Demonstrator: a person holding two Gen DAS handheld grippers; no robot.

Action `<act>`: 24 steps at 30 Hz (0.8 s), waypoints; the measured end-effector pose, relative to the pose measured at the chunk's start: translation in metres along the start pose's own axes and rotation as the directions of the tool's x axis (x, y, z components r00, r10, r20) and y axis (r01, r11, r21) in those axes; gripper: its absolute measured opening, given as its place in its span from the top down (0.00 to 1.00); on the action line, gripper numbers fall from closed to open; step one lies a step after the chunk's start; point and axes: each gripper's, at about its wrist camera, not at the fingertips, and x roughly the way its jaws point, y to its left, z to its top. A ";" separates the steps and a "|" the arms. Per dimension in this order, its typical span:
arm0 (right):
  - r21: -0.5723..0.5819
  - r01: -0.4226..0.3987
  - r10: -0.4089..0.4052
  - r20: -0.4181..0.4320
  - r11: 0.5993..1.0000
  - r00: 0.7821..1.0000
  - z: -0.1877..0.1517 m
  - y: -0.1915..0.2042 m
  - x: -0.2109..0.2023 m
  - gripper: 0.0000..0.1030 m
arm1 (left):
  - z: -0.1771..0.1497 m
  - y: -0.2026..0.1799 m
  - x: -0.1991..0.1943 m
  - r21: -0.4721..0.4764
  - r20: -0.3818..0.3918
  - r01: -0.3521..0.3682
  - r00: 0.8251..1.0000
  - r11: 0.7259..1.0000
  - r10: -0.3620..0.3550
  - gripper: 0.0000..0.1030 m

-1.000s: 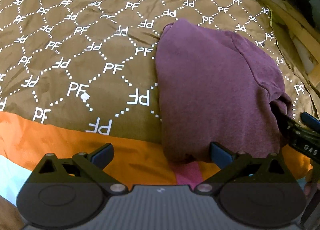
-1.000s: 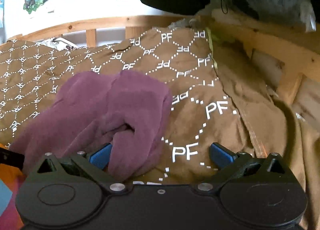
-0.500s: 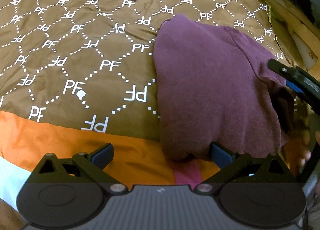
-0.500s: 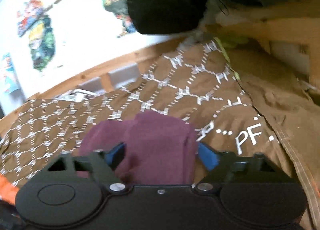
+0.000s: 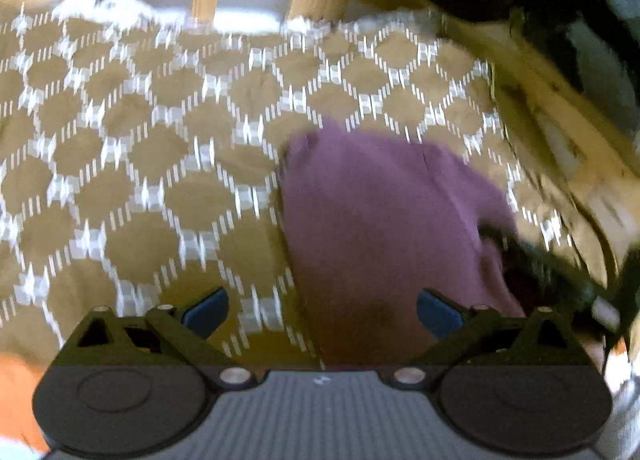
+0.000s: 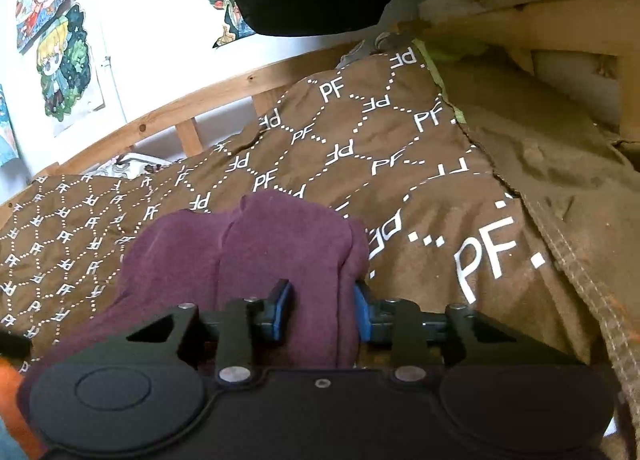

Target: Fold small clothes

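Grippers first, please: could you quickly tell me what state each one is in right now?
Left tool: open, holding nothing.
Right tool: jaws have just been closing and now pinch a fold of the maroon garment.

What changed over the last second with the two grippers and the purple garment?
The right gripper has just been closing: its jaws were wide apart with the garment's right edge between them; now the pads pinch a bunched fold of it. The left gripper swung up off the near edge, so the headboard shows; its jaws stayed open and empty. The garment stays folded on the blanket.
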 end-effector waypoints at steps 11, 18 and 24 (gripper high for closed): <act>-0.033 0.006 -0.006 0.022 0.999 1.000 -0.007 0.003 0.002 0.61 | 0.080 0.021 0.069 0.115 0.094 -0.028 0.995 0.993 0.018 0.35; -0.044 -0.001 0.003 0.031 0.999 1.000 -0.008 0.004 0.002 0.57 | 0.087 0.011 0.111 0.197 0.002 0.000 1.000 0.980 0.000 0.77; -0.053 -0.008 0.010 0.034 0.999 0.999 -0.010 0.005 0.002 0.53 | 0.097 0.031 0.113 0.096 0.012 -0.013 1.000 0.995 0.012 0.81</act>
